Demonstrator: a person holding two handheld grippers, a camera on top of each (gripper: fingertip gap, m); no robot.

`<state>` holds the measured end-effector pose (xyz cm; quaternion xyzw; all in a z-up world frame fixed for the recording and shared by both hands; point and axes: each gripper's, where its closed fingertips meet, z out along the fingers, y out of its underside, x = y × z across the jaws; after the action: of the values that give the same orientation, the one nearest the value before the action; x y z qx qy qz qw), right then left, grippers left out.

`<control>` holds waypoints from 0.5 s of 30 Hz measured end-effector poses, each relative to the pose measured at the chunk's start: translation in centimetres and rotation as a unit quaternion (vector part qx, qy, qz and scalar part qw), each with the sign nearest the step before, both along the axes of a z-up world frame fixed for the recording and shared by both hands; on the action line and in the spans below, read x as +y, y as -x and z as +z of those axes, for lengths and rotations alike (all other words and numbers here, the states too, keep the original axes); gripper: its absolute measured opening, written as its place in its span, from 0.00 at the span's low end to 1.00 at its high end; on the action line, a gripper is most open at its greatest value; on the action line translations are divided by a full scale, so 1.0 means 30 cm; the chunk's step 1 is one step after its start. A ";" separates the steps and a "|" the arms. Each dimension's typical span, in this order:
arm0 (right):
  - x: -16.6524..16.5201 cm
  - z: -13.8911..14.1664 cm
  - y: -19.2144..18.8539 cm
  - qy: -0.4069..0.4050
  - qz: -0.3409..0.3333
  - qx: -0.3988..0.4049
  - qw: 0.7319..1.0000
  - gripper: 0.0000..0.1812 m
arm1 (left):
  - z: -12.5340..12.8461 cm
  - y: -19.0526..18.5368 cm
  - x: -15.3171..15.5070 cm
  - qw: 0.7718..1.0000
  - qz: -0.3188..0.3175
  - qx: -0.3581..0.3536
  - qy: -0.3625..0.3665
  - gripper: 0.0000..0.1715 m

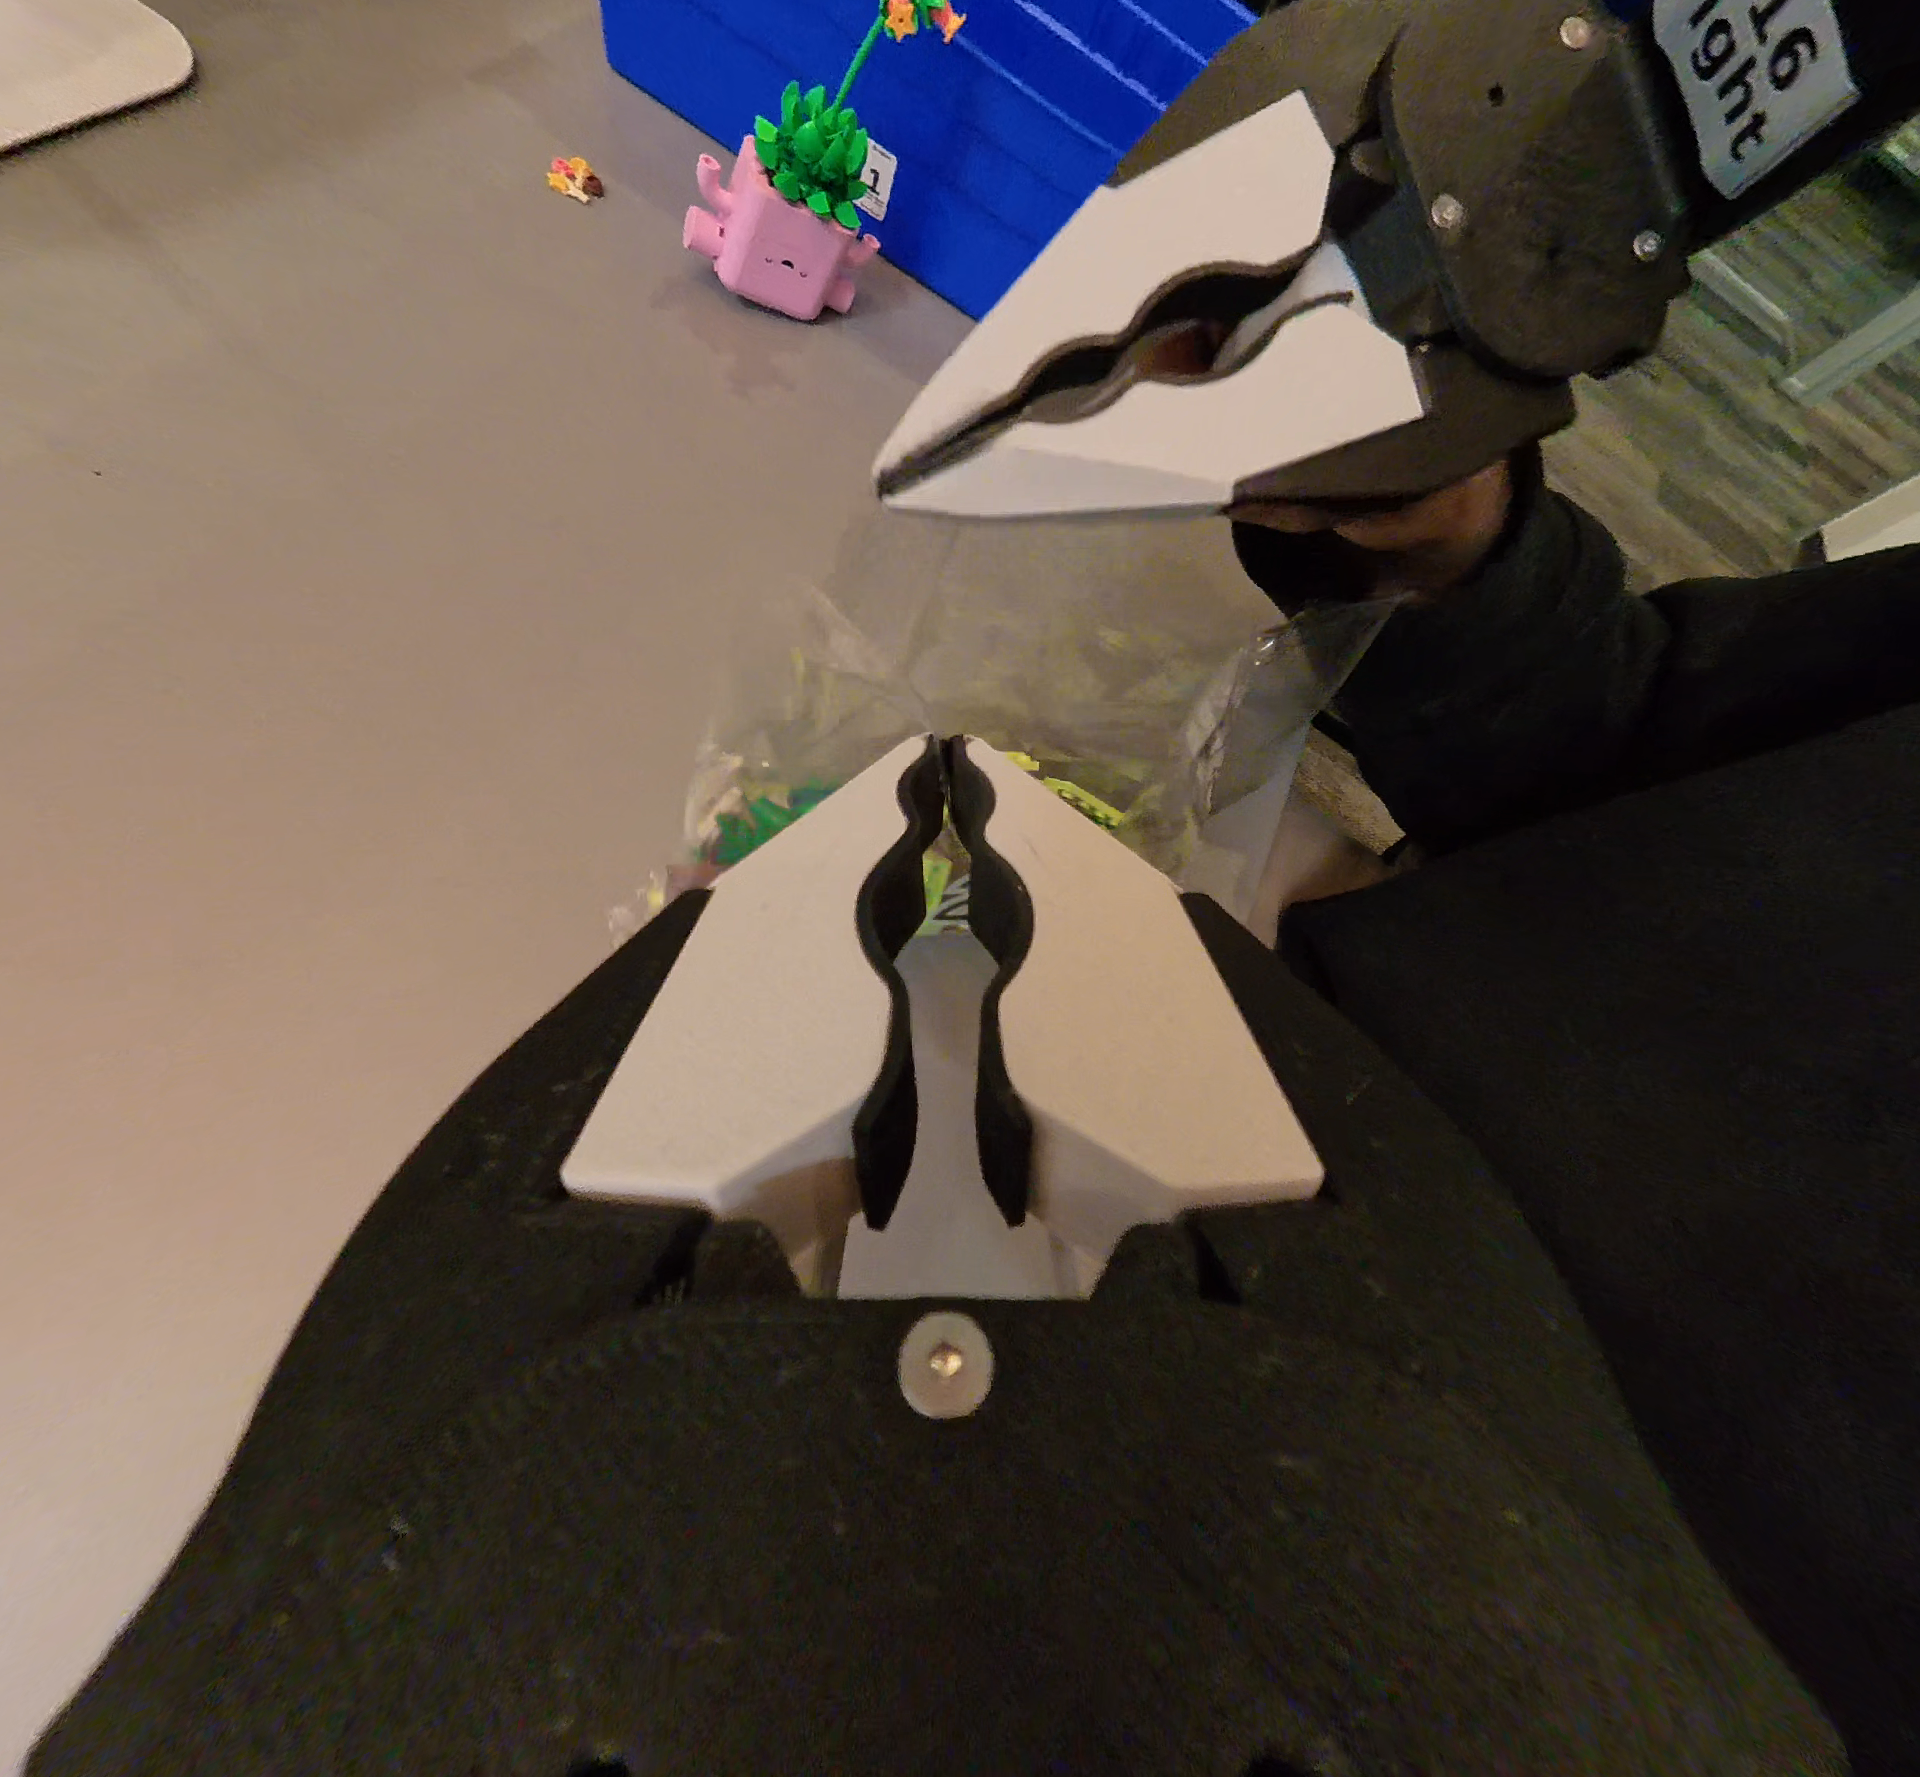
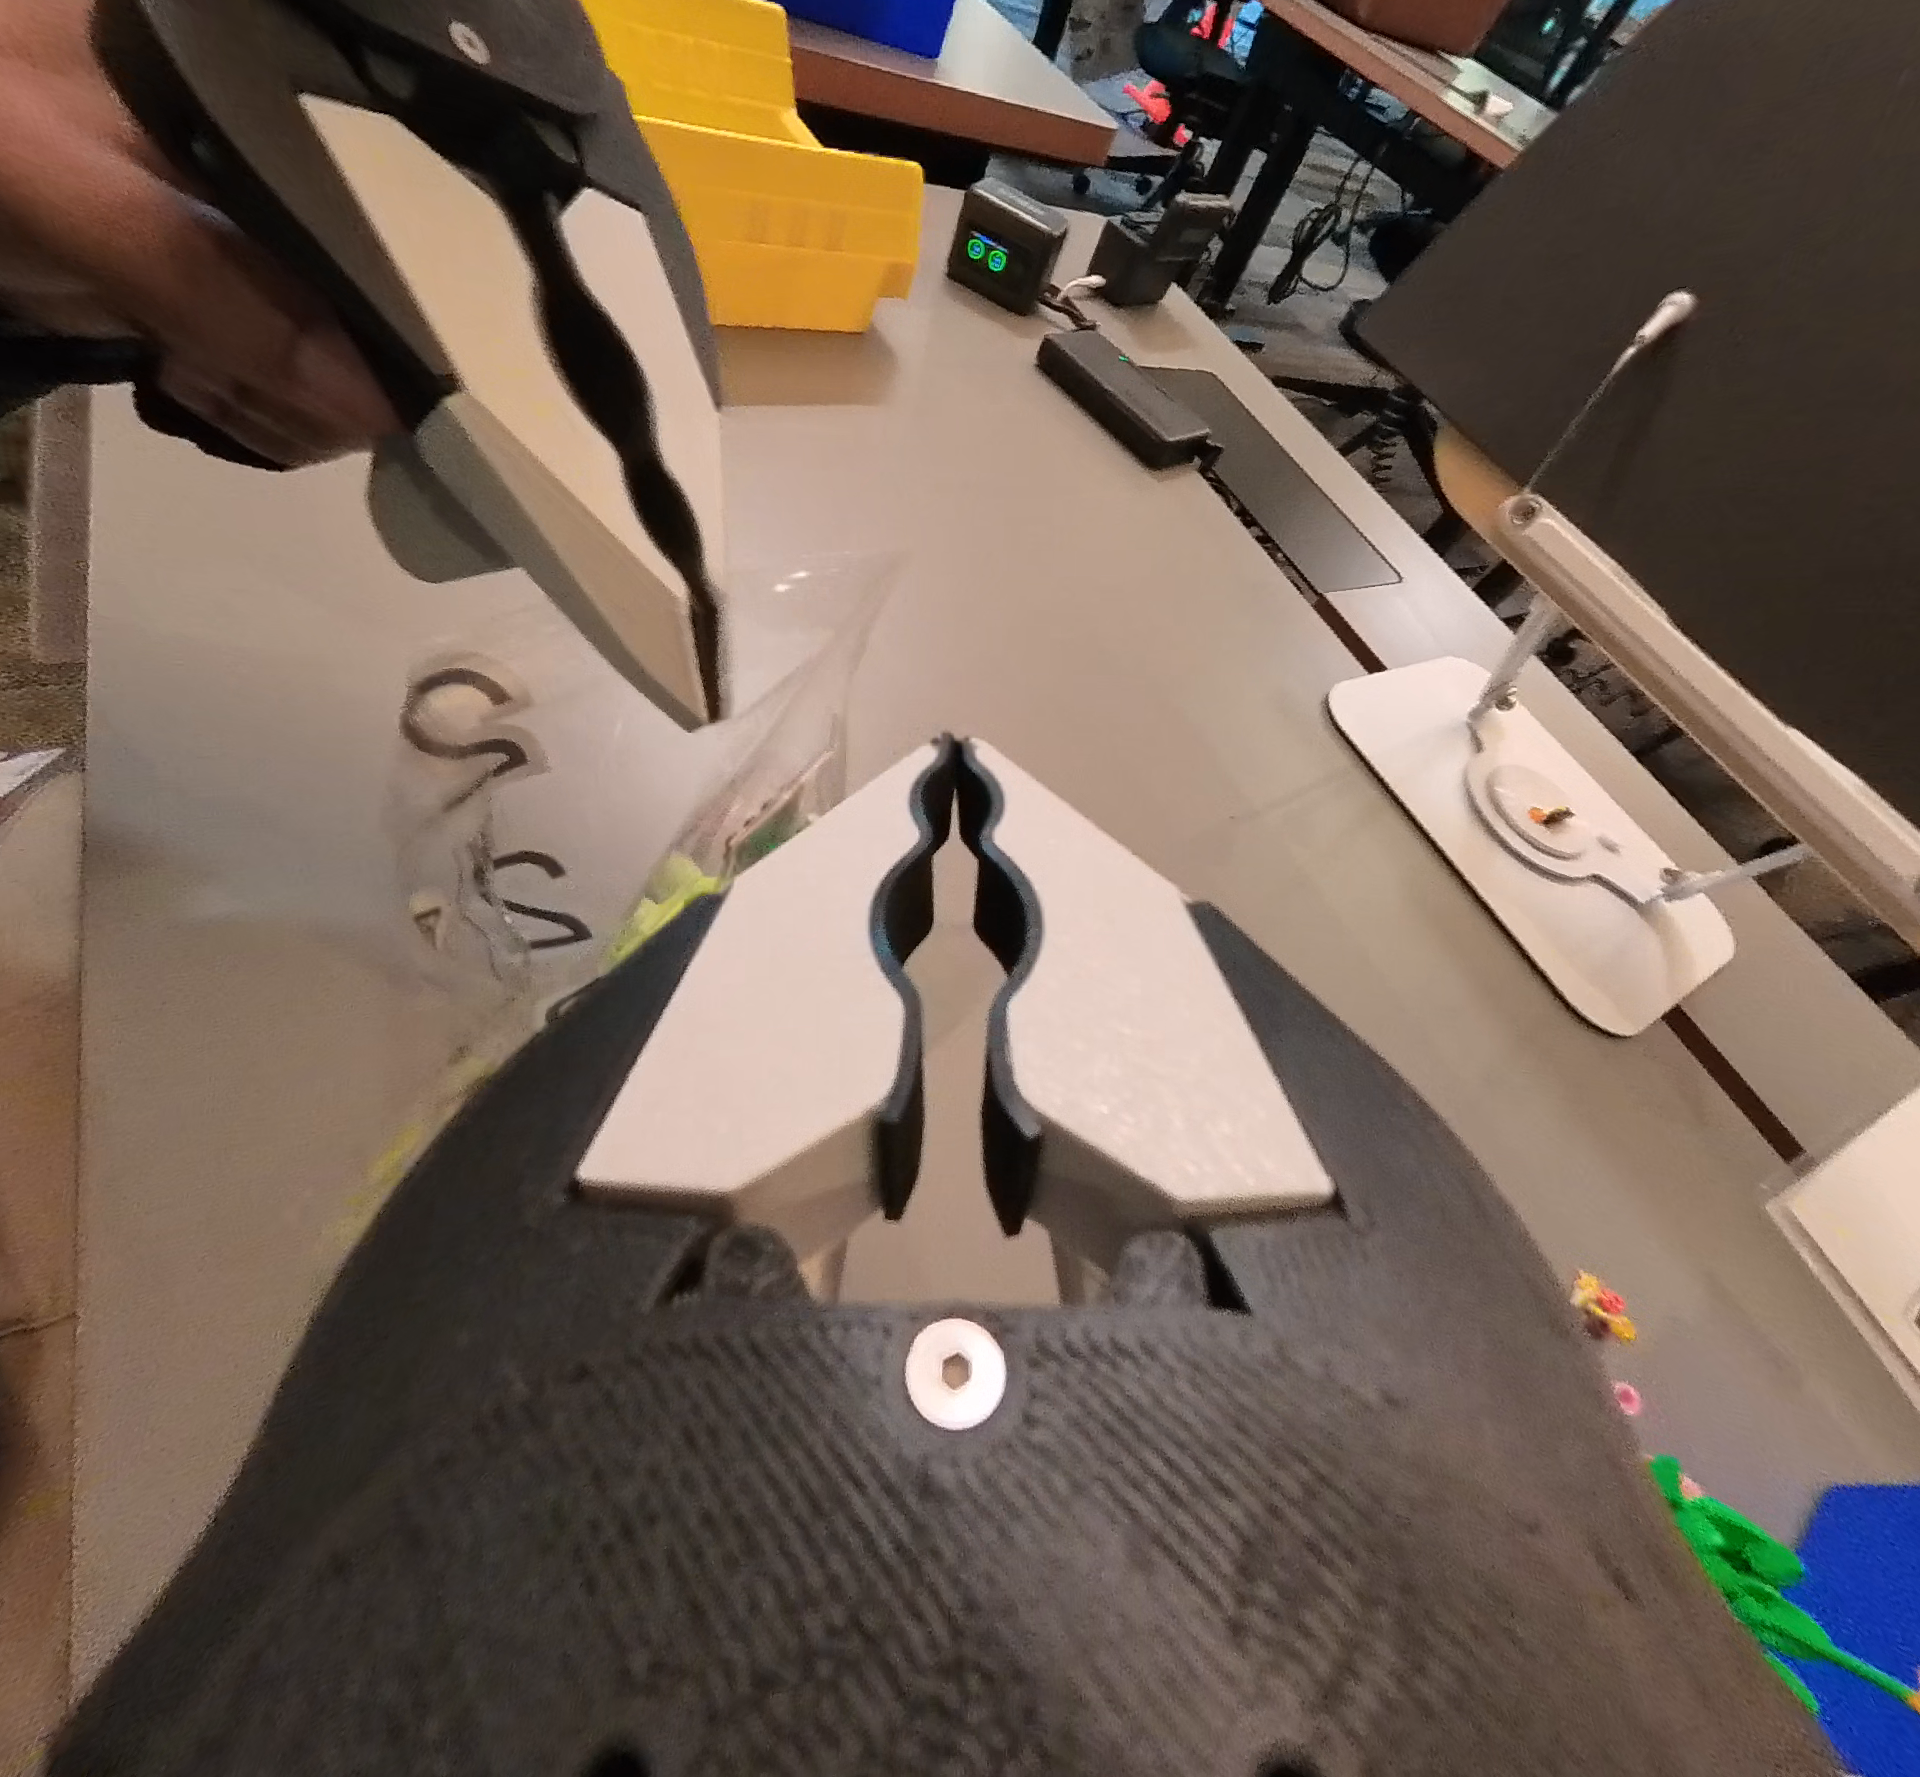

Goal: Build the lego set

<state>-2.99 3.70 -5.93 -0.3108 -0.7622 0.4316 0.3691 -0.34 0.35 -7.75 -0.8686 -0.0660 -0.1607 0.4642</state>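
**Across the grey table, both grippers pinch one clear bag**

Across the grey table (image 1: 312, 584), which fills most of both views, the blue bin (image 1: 831, 13) stands at the upper centre of the left wrist frame. A yellow bin (image 2: 769, 200) sits at the upper left of the right wrist frame, and a white stand base (image 2: 1538, 854) lies at its right.

Left gripper (image 1: 943, 740), at lower centre, has its tips pressed together on the clear plastic bag (image 1: 987, 657) of green and yellow pieces. Right gripper (image 1: 883, 480), reaching in from the upper right, pinches the same bag higher up, tips closed; the film stretches between the two.

Just in front of the blue bin stands the pink pot model (image 1: 779, 231), tilted, with green leaves and a flowered stem. Left of it lies a small loose flower piece (image 1: 575, 179).
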 end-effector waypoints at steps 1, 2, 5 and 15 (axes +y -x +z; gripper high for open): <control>0.011 0.002 0.002 0.005 -0.004 0.000 1.000 0.00 | 0.000 0.001 -0.002 1.000 0.000 -0.001 0.000 0.00; 0.024 0.004 0.005 0.011 -0.009 0.000 1.000 0.00 | -0.001 0.004 -0.004 1.000 0.000 -0.001 0.001 0.00; 0.061 0.014 0.010 0.030 -0.024 0.001 0.999 0.00 | -0.003 0.010 -0.012 1.000 -0.002 -0.004 0.003 0.00; 0.049 0.035 0.000 0.059 -0.001 0.012 0.998 0.02 | -0.010 0.026 -0.014 1.000 0.002 -0.013 0.001 0.00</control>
<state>-2.98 5.16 -4.89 -0.3275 -0.7304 0.4794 0.3597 -1.12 -0.07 -8.05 -0.8669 -0.0739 -0.1712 0.4623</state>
